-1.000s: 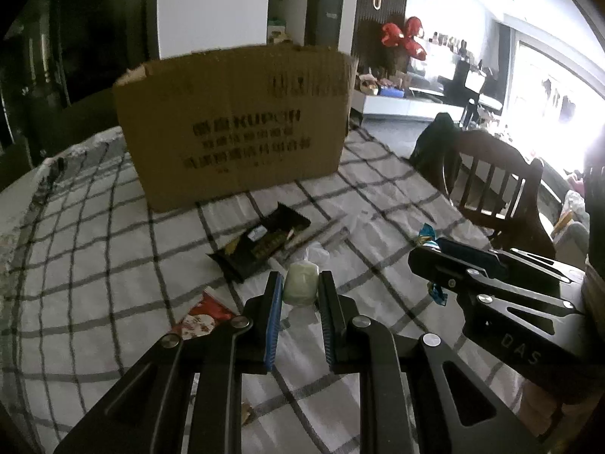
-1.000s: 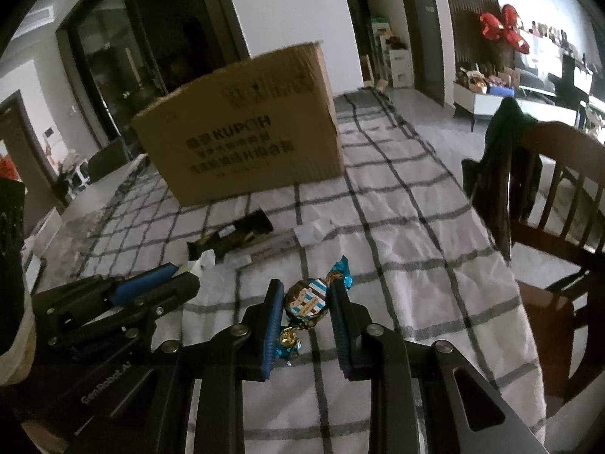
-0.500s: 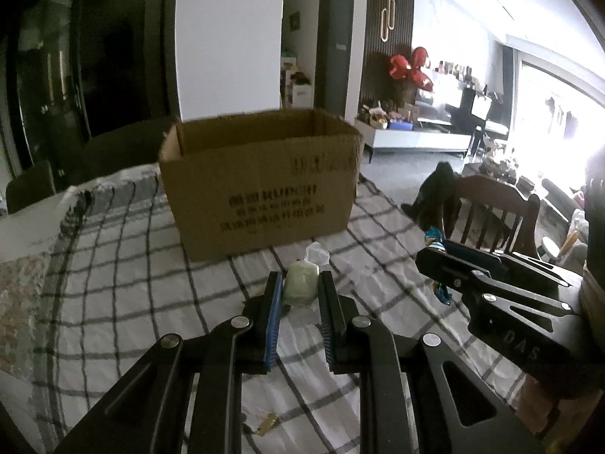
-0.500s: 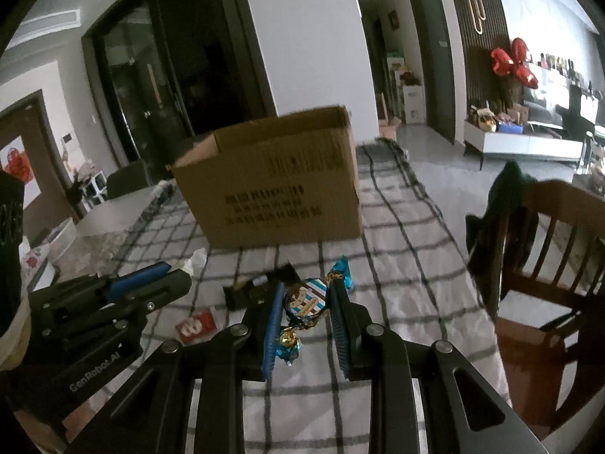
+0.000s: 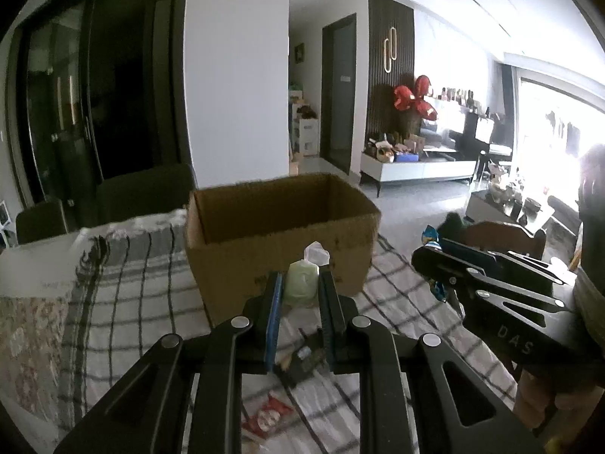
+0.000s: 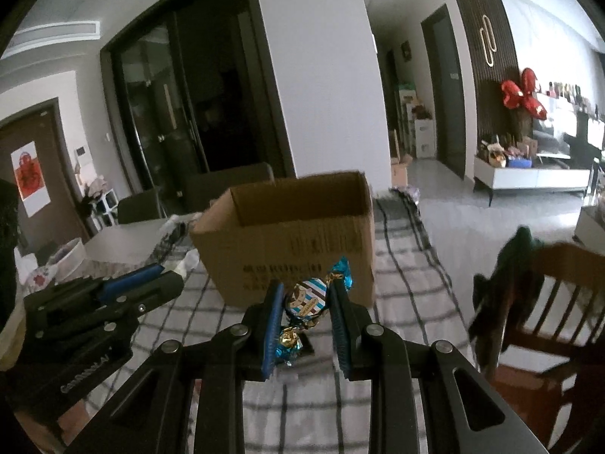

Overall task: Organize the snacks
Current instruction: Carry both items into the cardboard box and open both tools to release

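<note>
My left gripper [image 5: 300, 283] is shut on a pale green wrapped sweet [image 5: 300, 287] whose clear twisted end sticks up. My right gripper [image 6: 306, 295] is shut on a blue-and-white striped candy [image 6: 305, 299] with blue and gold foil ends. Both hang in the air above the checked tablecloth [image 5: 124, 302], in front of the open cardboard box [image 5: 280, 242], also seen in the right wrist view as the box [image 6: 298, 234]. From this height the box's inside wall shows. The right gripper [image 5: 431, 265] appears at the right of the left view, the left gripper [image 6: 170, 283] at the left of the right view.
A dark snack packet [image 5: 302, 363] and a red packet [image 5: 266, 416] lie on the cloth under my left gripper. A wooden chair [image 6: 544, 302] with dark clothing on it stands at the table's right side. Dark chairs [image 6: 227, 185] stand behind the box.
Both grippers have risen with their sweets, and the views tilted up. The box's open top now shows, and the packets on the cloth have slid down behind the fingers.
</note>
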`<state>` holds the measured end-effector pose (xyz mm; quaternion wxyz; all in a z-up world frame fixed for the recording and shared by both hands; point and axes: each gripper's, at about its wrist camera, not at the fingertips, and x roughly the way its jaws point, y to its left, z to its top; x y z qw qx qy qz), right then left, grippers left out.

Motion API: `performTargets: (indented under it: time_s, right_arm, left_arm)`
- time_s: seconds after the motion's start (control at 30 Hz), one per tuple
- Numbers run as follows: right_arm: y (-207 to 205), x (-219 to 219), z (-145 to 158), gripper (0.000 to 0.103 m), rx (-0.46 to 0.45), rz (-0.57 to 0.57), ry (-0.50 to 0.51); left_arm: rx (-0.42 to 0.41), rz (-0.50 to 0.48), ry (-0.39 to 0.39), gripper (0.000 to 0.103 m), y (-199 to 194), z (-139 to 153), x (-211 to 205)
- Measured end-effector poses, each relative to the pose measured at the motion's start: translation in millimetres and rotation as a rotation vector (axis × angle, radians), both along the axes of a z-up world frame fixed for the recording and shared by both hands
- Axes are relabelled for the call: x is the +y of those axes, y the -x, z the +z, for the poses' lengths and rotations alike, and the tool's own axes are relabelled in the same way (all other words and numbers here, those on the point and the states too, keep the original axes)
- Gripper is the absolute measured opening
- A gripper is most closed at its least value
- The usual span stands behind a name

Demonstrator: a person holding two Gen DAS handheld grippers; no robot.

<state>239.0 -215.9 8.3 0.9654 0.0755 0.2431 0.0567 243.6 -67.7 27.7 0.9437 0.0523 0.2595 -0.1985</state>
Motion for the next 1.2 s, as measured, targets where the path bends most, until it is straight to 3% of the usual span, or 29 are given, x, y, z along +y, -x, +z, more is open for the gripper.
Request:
performTargets:
  time_s: [0.2, 0.5, 1.03, 1.1, 1.17, 1.2]
  right_arm:
    - [-25.8, -0.6, 17.3, 0.026, -0.043, 0.012, 0.013]
    - [-79.9, 1.8, 31.8, 0.026, -0.062, 0.029, 0.053]
    - [-163.0, 4.6, 11.4, 0.026, -0.004, 0.024, 0.089]
    - [-169.6, 3.1, 7.4, 0.026, 0.004, 0.022, 0.089]
    - [-172.6, 2.4, 5.0, 0.027, 0.012, 0.011, 0.099]
    - [-173.7, 2.5, 4.5, 0.032, 0.017, 0.012, 0.100]
  left_arm:
    - [-0.018, 0.001, 0.015, 0.020, -25.9, 12.2, 0.3]
    - [0.025, 0.029, 0.049, 0.020, -85.1, 12.5, 4.6]
    - [0.104, 0.069, 0.033, 0.020, -171.8, -14.4, -1.5]
    - [0.121, 0.062, 0.036, 0.026, -178.9, -18.2, -2.4]
    - [0.124, 0.069, 0.044, 0.044, -180.4, -19.7, -2.4]
    - [0.115, 0.073, 0.045, 0.045, -179.0, -19.3, -2.0]
